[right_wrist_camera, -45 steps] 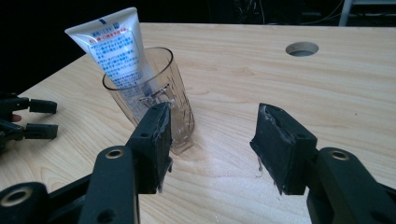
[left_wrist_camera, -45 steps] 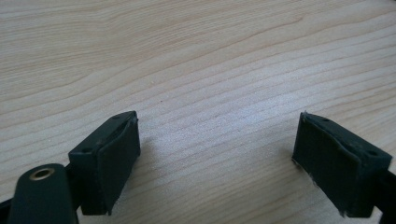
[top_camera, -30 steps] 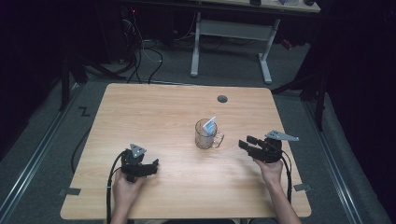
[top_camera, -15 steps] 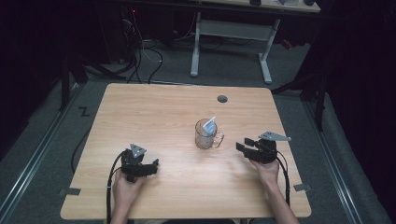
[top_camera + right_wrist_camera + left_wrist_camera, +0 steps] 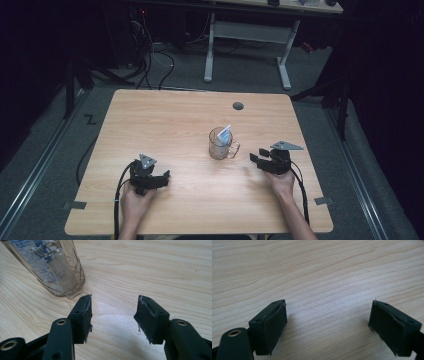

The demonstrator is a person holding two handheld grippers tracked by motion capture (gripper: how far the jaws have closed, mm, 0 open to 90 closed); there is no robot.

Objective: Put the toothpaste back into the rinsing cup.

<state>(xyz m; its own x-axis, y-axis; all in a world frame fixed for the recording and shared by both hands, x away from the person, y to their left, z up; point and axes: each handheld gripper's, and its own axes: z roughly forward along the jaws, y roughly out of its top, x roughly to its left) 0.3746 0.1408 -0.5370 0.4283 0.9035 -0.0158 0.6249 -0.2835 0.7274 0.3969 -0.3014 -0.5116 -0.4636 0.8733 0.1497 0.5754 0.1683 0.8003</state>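
Two tools and one clear glass mug (image 5: 220, 144) are counted on the wooden desk (image 5: 170, 120), with one packet (image 5: 225, 134) standing in the mug. The mug is placed upright near the middle of the desk, its handle turned toward the right tool (image 5: 261, 160). The blue-and-white packet is seen leaning inside it, its tip rising above the rim. In the right gripper view the printed packet (image 5: 37, 262) is visible through the glass wall (image 5: 72, 270).

The right tool is held just beside the mug's handle, without contact; its jaws are parted, with bare desk between them. The left tool (image 5: 161, 180) is held well apart from the mug at the near left of the desk; its jaws are spread wide over bare wood and nothing is gripped.
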